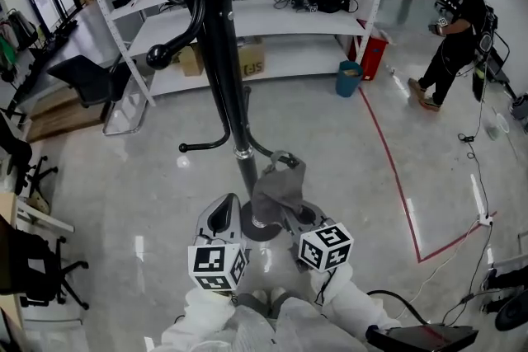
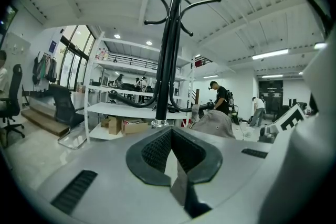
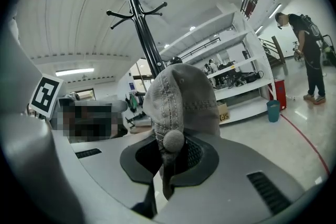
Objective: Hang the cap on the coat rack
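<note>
Right gripper (image 3: 169, 152): clenched on grey cap (image 3: 181, 94), fabric by its crown button between the jaws, held low just beside coat rack (image 1: 221, 53) pole. Left gripper (image 2: 171, 134): jaws together, empty, left of cap. Beyond: white shelving (image 1: 305, 16); person (image 1: 458, 29) standing on floor

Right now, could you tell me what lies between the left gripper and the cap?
The coat rack's lower pole stands between the left gripper and the cap, seen in the head view.
</note>
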The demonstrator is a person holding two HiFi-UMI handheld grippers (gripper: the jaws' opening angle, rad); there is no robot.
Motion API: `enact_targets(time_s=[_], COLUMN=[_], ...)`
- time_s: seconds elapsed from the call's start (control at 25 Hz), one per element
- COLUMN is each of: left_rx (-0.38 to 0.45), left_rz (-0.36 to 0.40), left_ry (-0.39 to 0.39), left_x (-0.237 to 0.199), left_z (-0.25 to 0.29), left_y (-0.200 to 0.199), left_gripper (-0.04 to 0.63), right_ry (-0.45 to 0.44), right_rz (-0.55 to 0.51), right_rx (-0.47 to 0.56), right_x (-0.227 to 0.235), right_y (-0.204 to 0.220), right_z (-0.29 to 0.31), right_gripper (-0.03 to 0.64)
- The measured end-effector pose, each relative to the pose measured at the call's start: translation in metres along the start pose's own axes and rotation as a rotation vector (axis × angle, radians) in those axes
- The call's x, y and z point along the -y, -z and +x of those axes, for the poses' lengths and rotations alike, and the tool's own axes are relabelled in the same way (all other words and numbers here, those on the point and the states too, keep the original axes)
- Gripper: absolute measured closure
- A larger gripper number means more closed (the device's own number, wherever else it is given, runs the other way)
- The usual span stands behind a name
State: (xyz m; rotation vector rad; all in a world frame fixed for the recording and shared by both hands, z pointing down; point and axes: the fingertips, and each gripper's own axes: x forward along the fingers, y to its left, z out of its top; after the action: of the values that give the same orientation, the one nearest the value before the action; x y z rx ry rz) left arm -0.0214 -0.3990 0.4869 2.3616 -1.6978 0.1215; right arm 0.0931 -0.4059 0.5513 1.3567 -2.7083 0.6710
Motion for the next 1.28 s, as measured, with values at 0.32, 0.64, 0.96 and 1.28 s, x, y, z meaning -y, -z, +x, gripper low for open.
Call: enact_targets(time_s=[0.32,0.64,0.96,1.28], left_rx=[-0.023,0.024,0.022,0.032], left_rz=[-0.01,-0.047,-0.043,-0.029], left_ry=[-0.047,-0.098,-0.122,-0.092], left_x=[-0.013,-0.036,-0.043,-0.032], left_z=[-0.009,-0.034,-0.04,-0.036], left_y=[0.009,0.007,0.009,0.006], left_gripper=[0.595,0.595,0.595,0.595], right_ry=[-0.02,0.005,0.075,0.108], right_rz=[-0.009,-0.065,-0.102,-0.125], right_rx=[-0.023,-0.026,-0.008,0.003], right_x=[0.008,0.019,0.028,0.031], right_y=[0.008,0.015,0.014,0.01], right_z=[0.031,0.061,0.067,0.058], right_gripper=[0.595,0.595,0.595,0.572])
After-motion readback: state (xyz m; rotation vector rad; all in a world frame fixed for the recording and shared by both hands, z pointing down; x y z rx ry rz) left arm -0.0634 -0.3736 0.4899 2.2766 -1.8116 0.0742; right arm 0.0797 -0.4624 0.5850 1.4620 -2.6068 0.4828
